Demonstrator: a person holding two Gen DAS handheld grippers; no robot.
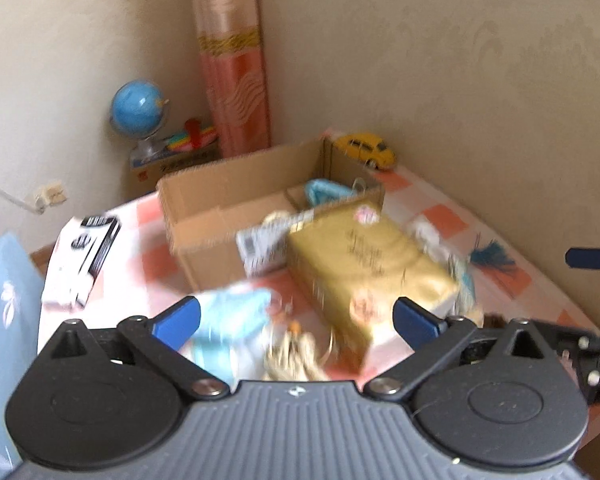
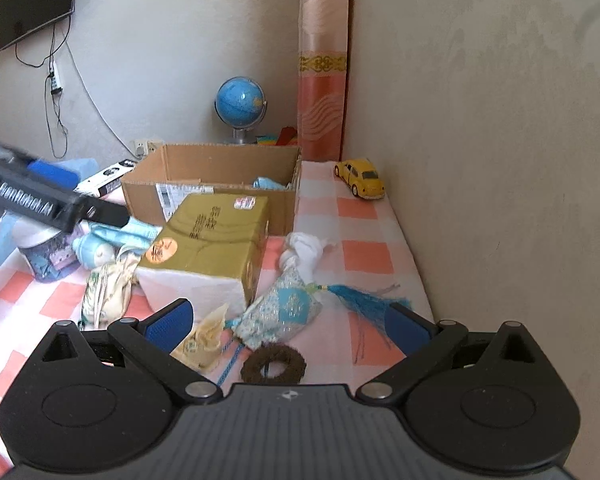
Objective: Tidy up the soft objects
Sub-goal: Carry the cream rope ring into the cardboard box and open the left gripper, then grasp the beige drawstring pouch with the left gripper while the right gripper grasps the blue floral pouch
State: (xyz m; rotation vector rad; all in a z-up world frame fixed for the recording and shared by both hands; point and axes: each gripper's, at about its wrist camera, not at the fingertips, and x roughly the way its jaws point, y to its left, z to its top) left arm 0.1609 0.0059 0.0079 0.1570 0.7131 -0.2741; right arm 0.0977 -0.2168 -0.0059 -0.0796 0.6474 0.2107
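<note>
My left gripper (image 1: pixel 296 322) is open and empty above a light blue soft item (image 1: pixel 236 316) and a beige pouch (image 1: pixel 296 356); this view is blurred. My right gripper (image 2: pixel 288 322) is open and empty over a blue patterned sachet (image 2: pixel 280 312) with a teal tassel (image 2: pixel 364 300), a brown hair ring (image 2: pixel 274 366) and a cream packet (image 2: pixel 204 340). A knotted white cloth (image 2: pixel 306 252) lies behind the sachet. An open cardboard box (image 2: pixel 216 176) holds a light blue item (image 2: pixel 268 183). A beige pouch (image 2: pixel 108 292) and a blue soft toy (image 2: pixel 96 250) lie to the left.
A gold carton (image 2: pixel 212 236) sits mid-table on the checked cloth (image 2: pixel 364 256). A yellow toy car (image 2: pixel 360 179) is at the far right by the wall. A globe (image 2: pixel 240 104) and a rolled mat (image 2: pixel 322 60) stand behind. The left gripper's arm (image 2: pixel 40 200) crosses the left side.
</note>
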